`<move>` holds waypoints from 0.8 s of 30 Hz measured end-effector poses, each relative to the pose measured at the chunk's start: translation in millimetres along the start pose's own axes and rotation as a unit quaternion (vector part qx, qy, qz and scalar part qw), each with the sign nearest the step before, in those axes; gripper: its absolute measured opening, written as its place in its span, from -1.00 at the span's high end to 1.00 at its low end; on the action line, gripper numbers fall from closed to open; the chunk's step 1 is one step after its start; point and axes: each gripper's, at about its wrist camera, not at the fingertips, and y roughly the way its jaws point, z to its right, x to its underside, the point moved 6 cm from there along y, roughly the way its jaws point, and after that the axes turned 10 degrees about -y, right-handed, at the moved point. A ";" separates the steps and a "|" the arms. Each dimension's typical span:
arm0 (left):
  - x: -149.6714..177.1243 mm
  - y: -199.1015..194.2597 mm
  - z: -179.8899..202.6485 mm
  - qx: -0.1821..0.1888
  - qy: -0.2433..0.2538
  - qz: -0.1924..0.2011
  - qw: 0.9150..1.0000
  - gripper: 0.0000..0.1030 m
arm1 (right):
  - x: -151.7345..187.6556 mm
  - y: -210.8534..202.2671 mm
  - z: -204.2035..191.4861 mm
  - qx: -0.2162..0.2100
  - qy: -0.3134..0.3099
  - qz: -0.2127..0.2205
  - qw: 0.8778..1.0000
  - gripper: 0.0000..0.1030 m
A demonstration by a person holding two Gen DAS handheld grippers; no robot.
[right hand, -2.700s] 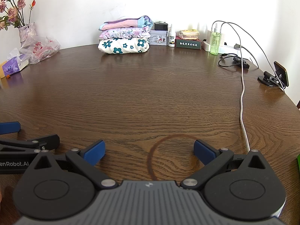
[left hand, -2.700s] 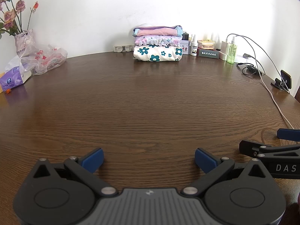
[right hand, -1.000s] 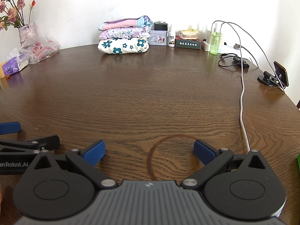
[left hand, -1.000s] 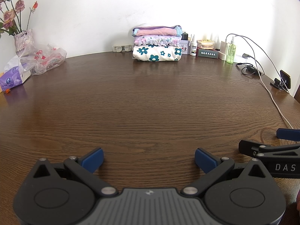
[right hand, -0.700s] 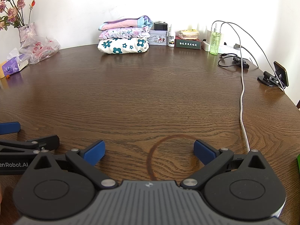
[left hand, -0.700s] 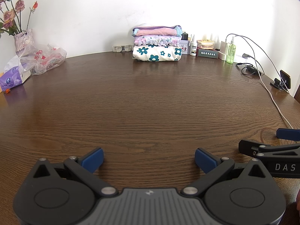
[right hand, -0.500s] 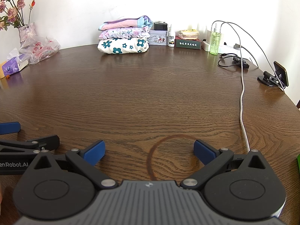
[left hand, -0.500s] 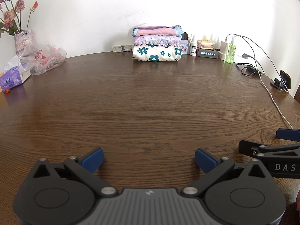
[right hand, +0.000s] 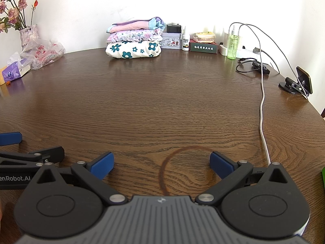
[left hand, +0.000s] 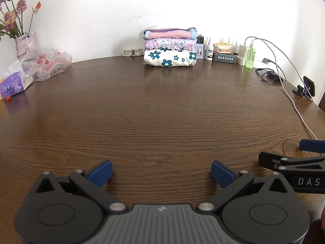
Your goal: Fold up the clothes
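Observation:
A stack of three folded clothes [left hand: 170, 48] sits at the far edge of the brown wooden table [left hand: 154, 109]: a white piece with teal flowers at the bottom, a lilac floral one, a pink one on top. The stack also shows in the right wrist view [right hand: 134, 40]. My left gripper [left hand: 161, 172] is open and empty, low over the near table edge. My right gripper [right hand: 160, 162] is open and empty beside it, over a dark ring stain [right hand: 185, 168]. Each gripper shows at the edge of the other's view.
A vase of dried roses [left hand: 24, 42], a plastic bag [left hand: 48, 63] and a tissue pack [left hand: 14, 84] stand far left. Small boxes, bottles and a green spray bottle [right hand: 232, 47] line the back right. A white cable [right hand: 262, 109] and a phone stand [right hand: 297, 83] lie on the right.

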 end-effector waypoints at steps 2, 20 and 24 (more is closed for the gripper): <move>-0.1 0.0 -0.1 0.000 0.000 0.000 1.000 -1.00 | 0.1 0.1 -0.2 0.000 0.000 0.000 1.000 -0.99; -1.2 0.9 0.5 0.003 0.002 -0.001 1.000 -1.00 | 0.0 1.8 0.1 0.014 0.006 -0.003 1.000 -0.99; -1.1 0.7 0.3 0.003 0.002 -0.001 1.000 -1.00 | -1.6 3.3 0.0 0.015 0.007 -0.004 1.000 -0.99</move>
